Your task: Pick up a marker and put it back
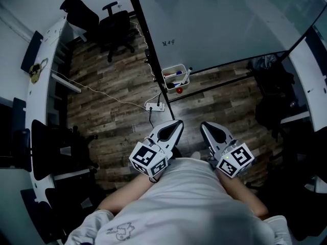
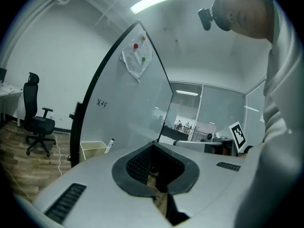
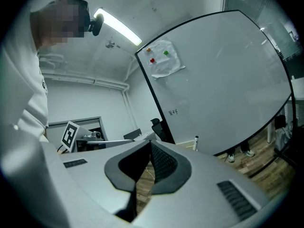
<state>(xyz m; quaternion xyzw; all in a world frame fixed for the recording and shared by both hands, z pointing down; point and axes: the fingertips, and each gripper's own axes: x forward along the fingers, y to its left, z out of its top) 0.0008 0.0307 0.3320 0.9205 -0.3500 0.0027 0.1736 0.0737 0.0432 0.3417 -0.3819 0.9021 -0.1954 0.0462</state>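
A white basket (image 1: 175,77) hangs at the whiteboard's (image 1: 219,24) lower edge and holds markers (image 1: 177,74). Both grippers are held low against the person's body, well short of the basket. The left gripper (image 1: 178,123) and right gripper (image 1: 204,124) point toward the board, each shut with nothing between the jaws. In the left gripper view, the shut left gripper (image 2: 154,144) faces the basket (image 2: 92,149), where one marker (image 2: 109,145) sticks up. From the right gripper (image 3: 149,143), also shut and empty, the marker (image 3: 196,143) stands at the board's (image 3: 223,80) base.
Two black office chairs (image 1: 115,27) stand left of the board. A power strip (image 1: 155,106) with a cable lies on the wood floor near the board's foot. White desks (image 1: 43,86) curve along the left. A dark bag (image 1: 271,98) sits at right. Paper with magnets (image 2: 137,56) hangs on the board.
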